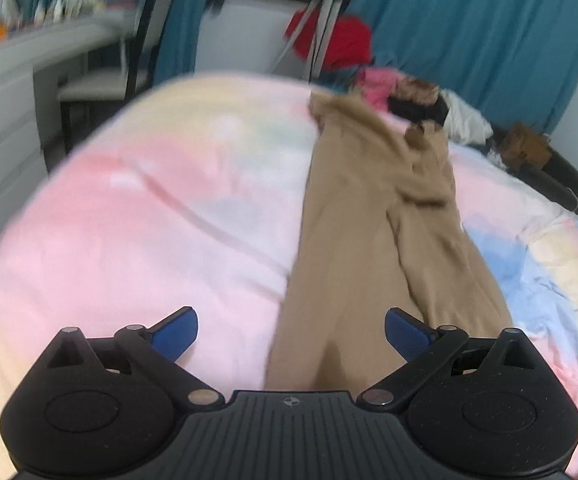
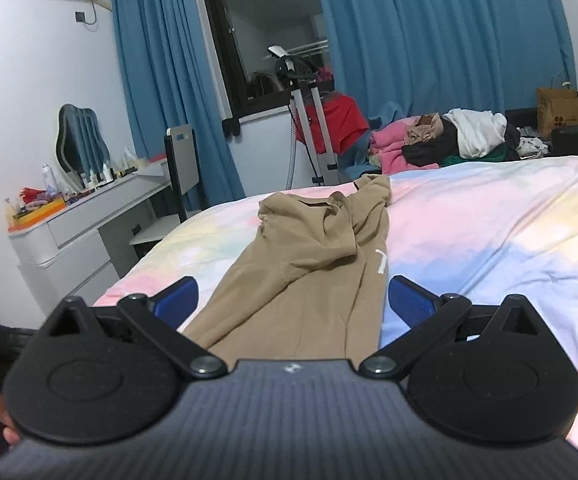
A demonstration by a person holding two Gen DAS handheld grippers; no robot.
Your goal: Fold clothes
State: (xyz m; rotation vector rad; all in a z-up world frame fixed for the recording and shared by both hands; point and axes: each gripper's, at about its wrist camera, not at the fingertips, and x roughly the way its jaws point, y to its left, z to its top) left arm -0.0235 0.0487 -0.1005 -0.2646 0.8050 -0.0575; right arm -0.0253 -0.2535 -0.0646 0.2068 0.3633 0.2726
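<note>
A pair of tan trousers (image 1: 373, 216) lies lengthwise on the pastel bedspread (image 1: 149, 216), waist end far, with a rumpled fold near the top. My left gripper (image 1: 291, 334) is open and empty, hovering over the trousers' near end, which runs between its blue fingers. In the right wrist view the same trousers (image 2: 309, 264) stretch away from my right gripper (image 2: 293, 300), which is open and empty just above their near end. A small white label (image 2: 381, 260) shows on the trousers' right edge.
A pile of mixed clothes (image 2: 445, 140) sits at the far end of the bed. A tripod (image 2: 309, 120) and red cloth (image 2: 337, 120) stand by the blue curtains. A grey desk (image 2: 73, 228) and chair (image 2: 177, 184) stand left of the bed. A paper bag (image 2: 559, 110) stands far right.
</note>
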